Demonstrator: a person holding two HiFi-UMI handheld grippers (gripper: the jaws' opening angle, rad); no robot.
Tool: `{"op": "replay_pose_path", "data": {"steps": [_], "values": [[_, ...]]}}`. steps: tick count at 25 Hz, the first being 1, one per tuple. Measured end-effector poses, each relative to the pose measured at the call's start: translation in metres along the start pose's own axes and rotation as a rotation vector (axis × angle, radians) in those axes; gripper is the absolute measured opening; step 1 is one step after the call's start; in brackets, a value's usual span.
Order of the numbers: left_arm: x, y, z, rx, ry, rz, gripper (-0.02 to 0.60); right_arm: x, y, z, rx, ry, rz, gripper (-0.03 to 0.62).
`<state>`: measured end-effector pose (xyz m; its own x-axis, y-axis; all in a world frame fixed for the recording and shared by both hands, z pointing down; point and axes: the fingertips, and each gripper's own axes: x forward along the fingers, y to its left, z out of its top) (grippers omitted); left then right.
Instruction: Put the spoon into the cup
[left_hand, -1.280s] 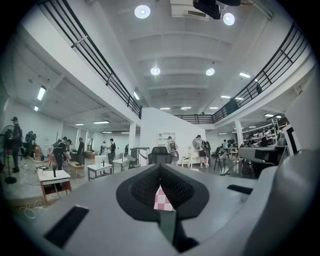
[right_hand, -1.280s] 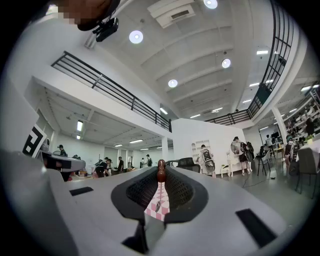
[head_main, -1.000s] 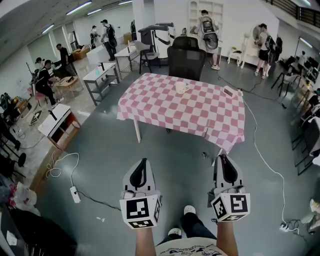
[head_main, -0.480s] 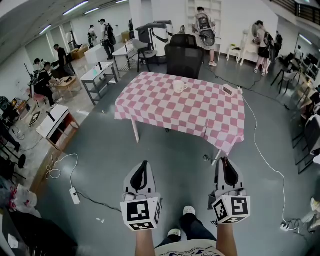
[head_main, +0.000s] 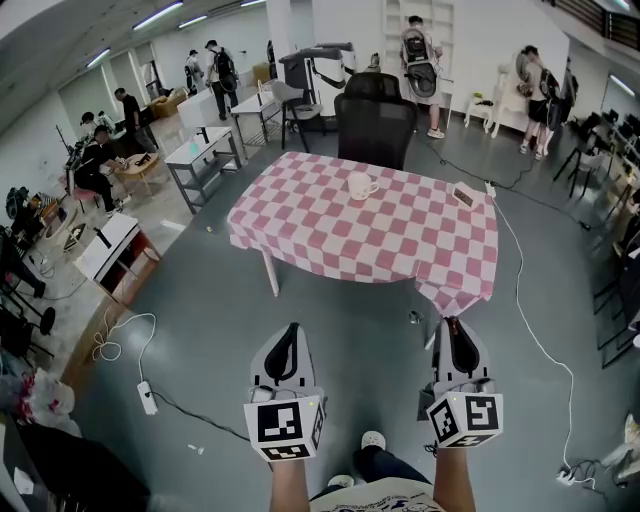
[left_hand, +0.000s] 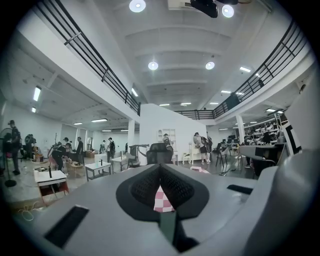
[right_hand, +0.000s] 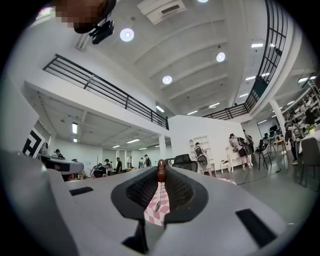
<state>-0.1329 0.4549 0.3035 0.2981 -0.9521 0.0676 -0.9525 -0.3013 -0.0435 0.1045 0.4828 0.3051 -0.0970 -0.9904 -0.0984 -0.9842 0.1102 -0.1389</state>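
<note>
Right tool (head_main: 455, 338) grips the spoon (right_hand: 160, 176) upright, brown handle up, bowl down.

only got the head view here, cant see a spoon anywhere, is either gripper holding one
Observer: Yes. The right gripper is shut on a spoon, with the brown end of the handle pinched at the tips of its fingers.
Operator: which way is it hanging
Observer: Bowl down. The thin shaft drops from the tips, and the bowl shows against the checked tablecloth beyond.
Operator: and the left one
Observer: The left gripper has nothing between its fingers. The tips meet, and only tablecloth shows through the gap below them.
</note>
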Motion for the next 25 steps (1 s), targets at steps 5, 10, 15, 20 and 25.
{"op": "replay_pose_path", "data": {"steps": [5,10,15,20,25], "values": [[0.048,-0.015,0.015,0.007,-0.009,0.02,0.012,0.046,-0.031,0.01,-0.001,-0.011,0.033,0.051],[0.081,-0.027,0.025,0.006,-0.026,0.041,0.012,0.079,-0.056,0.016,-0.001,-0.018,0.058,0.051],[0.107,-0.031,0.025,0.007,-0.019,0.055,0.012,0.1,-0.076,0.014,0.007,-0.017,0.058,0.051],[0.135,-0.035,0.021,0.01,-0.01,0.05,0.012,0.122,-0.092,0.007,0.017,-0.007,0.048,0.051],[0.169,-0.028,0.018,0.002,-0.006,0.039,0.012,0.152,-0.1,0.001,0.014,0.002,0.034,0.051]]}}
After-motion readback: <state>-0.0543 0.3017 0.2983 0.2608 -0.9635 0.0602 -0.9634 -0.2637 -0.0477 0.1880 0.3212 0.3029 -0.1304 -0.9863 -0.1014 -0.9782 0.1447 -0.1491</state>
